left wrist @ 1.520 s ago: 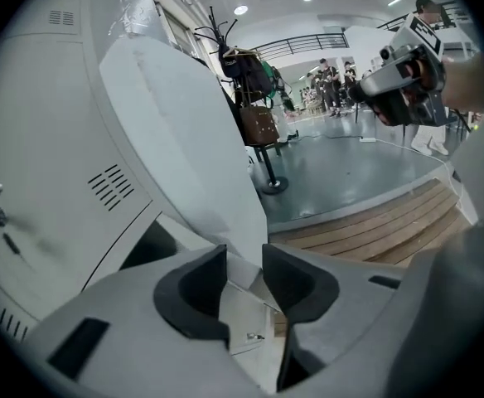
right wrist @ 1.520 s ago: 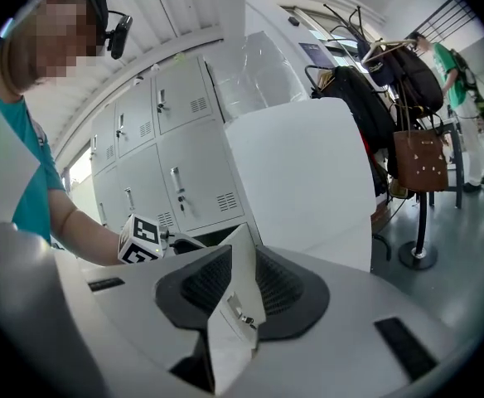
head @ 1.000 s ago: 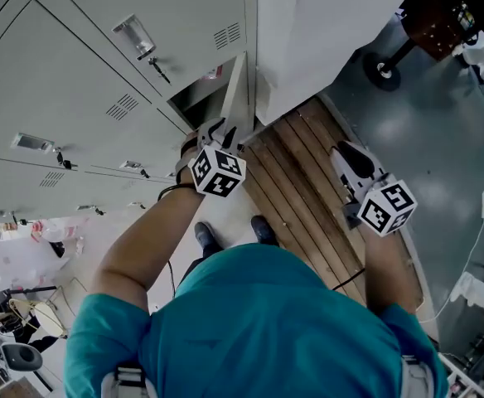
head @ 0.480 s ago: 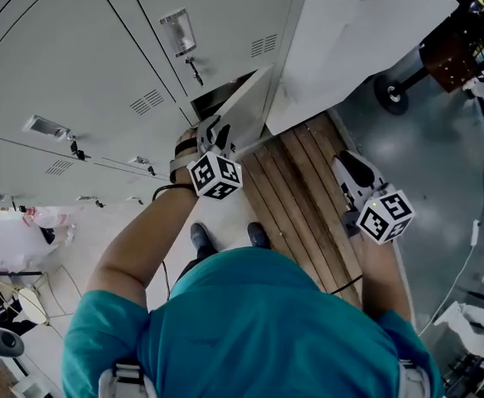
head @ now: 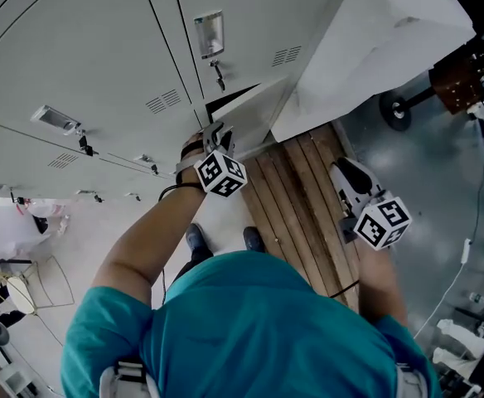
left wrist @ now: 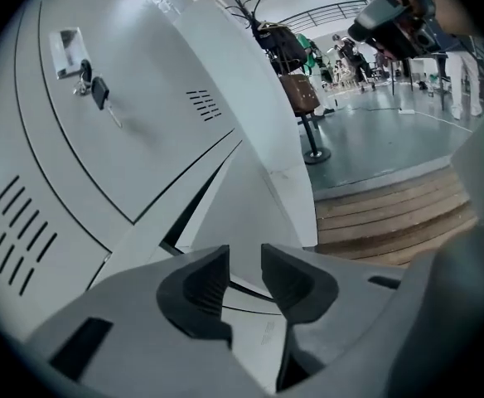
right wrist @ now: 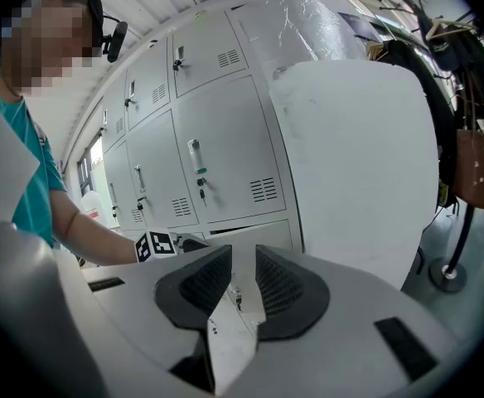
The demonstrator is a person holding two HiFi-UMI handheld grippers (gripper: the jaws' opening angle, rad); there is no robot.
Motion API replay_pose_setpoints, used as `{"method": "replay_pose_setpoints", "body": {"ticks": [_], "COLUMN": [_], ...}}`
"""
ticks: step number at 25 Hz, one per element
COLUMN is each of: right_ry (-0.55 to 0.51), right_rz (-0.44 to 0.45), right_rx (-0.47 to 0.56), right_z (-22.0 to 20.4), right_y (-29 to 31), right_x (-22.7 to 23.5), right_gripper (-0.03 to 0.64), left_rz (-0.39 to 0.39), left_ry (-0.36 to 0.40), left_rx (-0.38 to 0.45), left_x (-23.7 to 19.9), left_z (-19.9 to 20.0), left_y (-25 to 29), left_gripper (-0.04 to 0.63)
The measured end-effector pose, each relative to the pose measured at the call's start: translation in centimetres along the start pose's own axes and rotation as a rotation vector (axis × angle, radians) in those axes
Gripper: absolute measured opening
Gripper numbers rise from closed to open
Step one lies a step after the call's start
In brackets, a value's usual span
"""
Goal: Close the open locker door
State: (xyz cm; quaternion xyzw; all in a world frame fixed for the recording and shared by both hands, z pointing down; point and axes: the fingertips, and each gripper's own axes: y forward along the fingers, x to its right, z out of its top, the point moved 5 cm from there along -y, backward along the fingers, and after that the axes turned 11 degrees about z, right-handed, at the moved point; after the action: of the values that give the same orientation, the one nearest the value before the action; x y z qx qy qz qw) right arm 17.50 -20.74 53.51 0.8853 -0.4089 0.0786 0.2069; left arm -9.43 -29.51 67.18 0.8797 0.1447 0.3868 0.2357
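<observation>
The open locker door is a pale grey panel in the bottom row, swung most of the way in, with a thin dark gap left at its top. My left gripper is at the door's near edge; whether it touches is unclear. In the left gripper view its jaws have just been closing a little and still stand apart with nothing between them, the door right ahead. My right gripper hangs open over the wooden platform, apart from the door.
The locker above has a key hanging in its lock. A large white board leans right of the lockers. A slatted wooden platform runs beneath my right gripper. A wheeled stand sits on the grey floor beyond.
The door has swung in toward the locker and its dark opening has narrowed to a slit. My left gripper moved along with the door's edge. The right gripper drifted slightly.
</observation>
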Motion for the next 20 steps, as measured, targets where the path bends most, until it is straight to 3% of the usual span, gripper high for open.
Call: {"method": "replay_pose_setpoints", "body": {"ticks": [7, 16, 20], "right_ry": [0.007, 0.018, 0.025], "right_rz": [-0.001, -0.004, -0.012], "right_rx": [-0.019, -0.035, -0.034], "right_z": [-0.1, -0.4, -0.4], "right_y": [0.6, 0.8, 0.6], "right_x": [0.5, 1.3, 1.8], "right_gripper": [0.087, 0.087, 0.087], "left_rz": [0.03, 0.091, 0.097], "left_ry": [-0.13, -0.363, -0.394], "left_rx": [-0.036, -0.075, -0.091], "left_x": [-1.0, -2.3, -2.6], "left_z": [-0.5, 0.1, 0.3], "left_y": [1.9, 5.0, 5.9], "left_gripper": [0.126, 0.126, 0.081]}}
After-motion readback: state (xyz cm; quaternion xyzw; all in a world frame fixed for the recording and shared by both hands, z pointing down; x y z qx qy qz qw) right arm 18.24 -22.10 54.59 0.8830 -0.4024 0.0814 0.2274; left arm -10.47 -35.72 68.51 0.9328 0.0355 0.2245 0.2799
